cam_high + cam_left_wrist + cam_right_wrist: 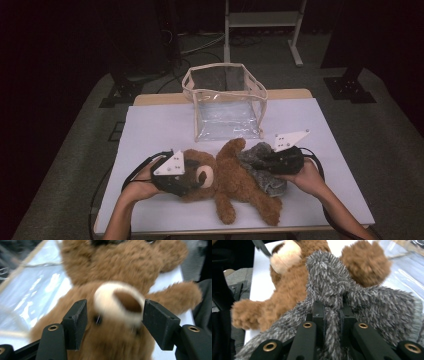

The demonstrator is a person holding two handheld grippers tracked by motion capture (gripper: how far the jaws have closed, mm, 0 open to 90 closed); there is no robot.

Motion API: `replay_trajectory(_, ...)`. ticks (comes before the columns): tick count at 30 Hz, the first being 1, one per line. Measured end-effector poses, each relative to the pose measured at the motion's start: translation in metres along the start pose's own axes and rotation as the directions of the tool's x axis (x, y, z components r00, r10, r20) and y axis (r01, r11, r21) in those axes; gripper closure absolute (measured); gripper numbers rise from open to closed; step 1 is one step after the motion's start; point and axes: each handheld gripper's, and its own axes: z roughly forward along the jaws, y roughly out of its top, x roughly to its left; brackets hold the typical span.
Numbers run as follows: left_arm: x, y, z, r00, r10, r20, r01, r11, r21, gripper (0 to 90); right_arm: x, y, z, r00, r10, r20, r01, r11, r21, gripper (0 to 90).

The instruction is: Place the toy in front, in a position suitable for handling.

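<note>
- Table (pixel 150 125): a pale top carries everything; the person's forearms come in from its near edge.
- Clear bag (pixel 227 102): a see-through, box-shaped pouch with cream trim stands upright and open-topped at the far middle of the table, just beyond the teddy bear and not touching either gripper. Its glossy plastic shows at the left of the left gripper view (pixel 37 290).
- Teddy bear (pixel 235 182): a brown plush toy lies on its back at the near middle of the table, head towards the person's left, legs towards the near edge, one arm raised towards the bag. In the left gripper view (pixel 125 262) its body fills the upper part of the frame; in the right gripper view (pixel 287 287) it lies beyond the grey garment.
- Grey fuzzy garment (pixel 262 167): a small knitted piece in mixed grey yarn lies against the bear's right-hand side, partly over its body. In the right gripper view (pixel 329 287) a fold of it rises up between the jaws.
- Left gripper (pixel 192 177): held level at the bear's head. Its jaws stand about half open on either side of the cream muzzle (pixel 120 302); whether the pads press on it cannot be told through the blur.
- Right gripper (pixel 260 161): its jaws are nearly together, pinching a fold of the grey fuzzy garment (pixel 332 322).
</note>
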Motion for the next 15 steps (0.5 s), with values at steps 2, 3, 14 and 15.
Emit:
replay_trajectory(2,0.004,-0.011,-0.009,0.9997,-0.024,0.001,0.024,0.9996,-0.015,35.0,-0.004,-0.008,-0.004,0.9999,0.011,0.013,-0.011,1.0,-0.004,78.8)
replay_trajectory(3,0.005,-0.017,-0.009,0.9995,-0.032,-0.002,0.032,0.9995,-0.003,35.0,-0.005,-0.011,-0.006,0.9997,0.018,0.018,-0.018,1.0,0.0,78.8)
replay_trajectory(14,0.003,-0.019,0.033,0.9935,-0.063,0.095,0.065,0.9977,-0.022,39.6,0.03,0.006,-0.018,0.9973,-0.072,0.008,0.073,0.996,-0.043,78.7)
replay_trajectory(15,0.002,-0.017,0.037,0.9934,-0.059,0.098,0.061,0.9979,-0.021,39.7,0.035,0.008,-0.015,0.9964,-0.084,-0.006,0.084,0.996,-0.04,78.7)
